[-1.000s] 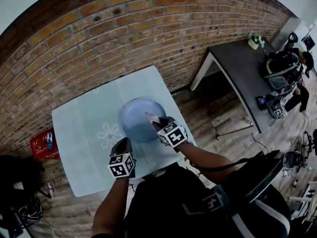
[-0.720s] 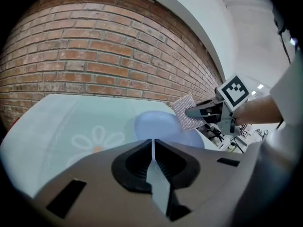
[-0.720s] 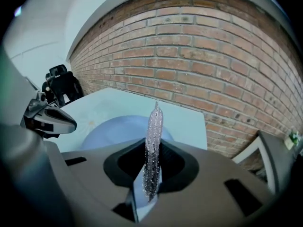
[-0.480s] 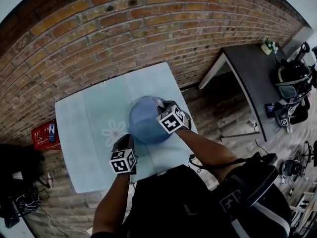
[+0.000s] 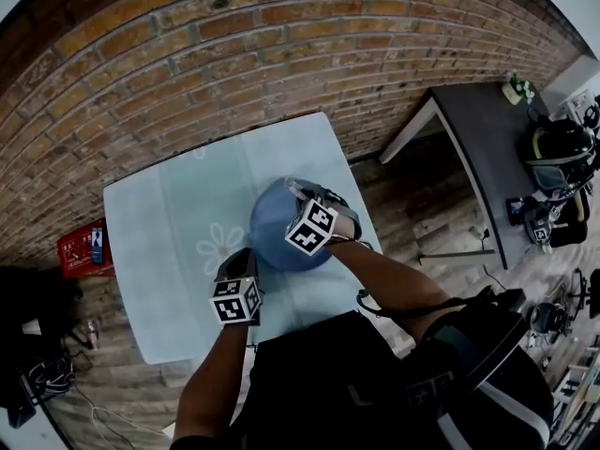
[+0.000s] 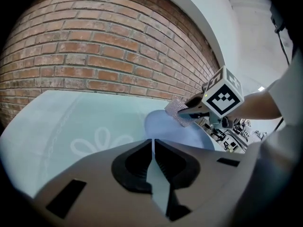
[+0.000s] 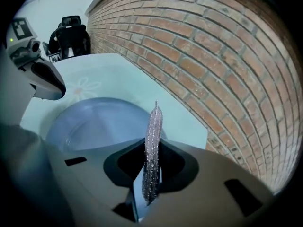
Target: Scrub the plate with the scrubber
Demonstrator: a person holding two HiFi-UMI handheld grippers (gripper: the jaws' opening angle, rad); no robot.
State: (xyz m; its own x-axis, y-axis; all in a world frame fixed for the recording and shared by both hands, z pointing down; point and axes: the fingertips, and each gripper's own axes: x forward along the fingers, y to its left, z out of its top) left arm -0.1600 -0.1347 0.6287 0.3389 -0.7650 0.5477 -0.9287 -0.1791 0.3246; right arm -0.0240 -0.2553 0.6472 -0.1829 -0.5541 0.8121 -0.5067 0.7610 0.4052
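right gripper (image 7: 150,176) clamps glittery scrubber (image 7: 152,136) over blue plate (image 7: 94,126); left gripper (image 6: 154,174) jaws together, empty; red box (image 5: 84,248) print unreadable.

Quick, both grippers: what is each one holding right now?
Left gripper: closed, jaws together, nothing between them.
Right gripper: closed on the scrubber, above the plate.

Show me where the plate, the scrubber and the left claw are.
plate (image 5: 267,228), head view, bare blue surface.
scrubber (image 7: 152,150), right gripper view, glittery edge between the jaws.
left claw (image 6: 153,144), left gripper view, where its tips meet.
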